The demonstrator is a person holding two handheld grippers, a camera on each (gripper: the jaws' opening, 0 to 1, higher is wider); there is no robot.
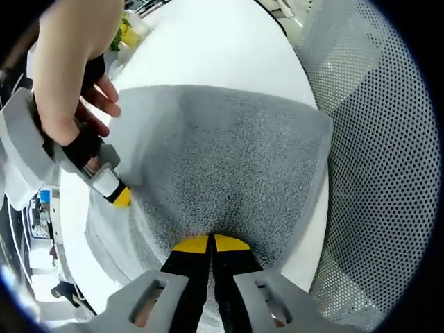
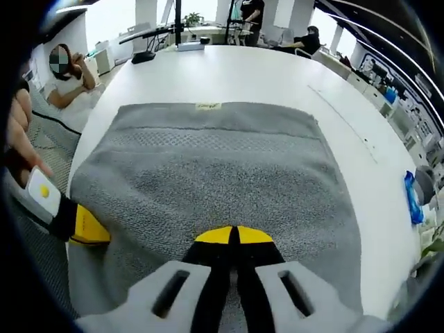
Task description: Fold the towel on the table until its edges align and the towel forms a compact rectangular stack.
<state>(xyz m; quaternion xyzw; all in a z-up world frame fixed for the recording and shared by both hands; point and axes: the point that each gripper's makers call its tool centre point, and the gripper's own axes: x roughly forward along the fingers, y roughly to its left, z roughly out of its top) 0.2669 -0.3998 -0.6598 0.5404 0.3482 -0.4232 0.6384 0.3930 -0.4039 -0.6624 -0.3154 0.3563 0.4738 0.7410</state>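
Lying flat on white table, grey towel, near edge clamped by both tongs.

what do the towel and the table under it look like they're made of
The towel looks like grey terry cloth: a nubbly looped pile, a flatter woven band near its far edge, and a small sewn label there. The table looks like a smooth white laminate or painted top with a faint sheen; the exact material can't be told.
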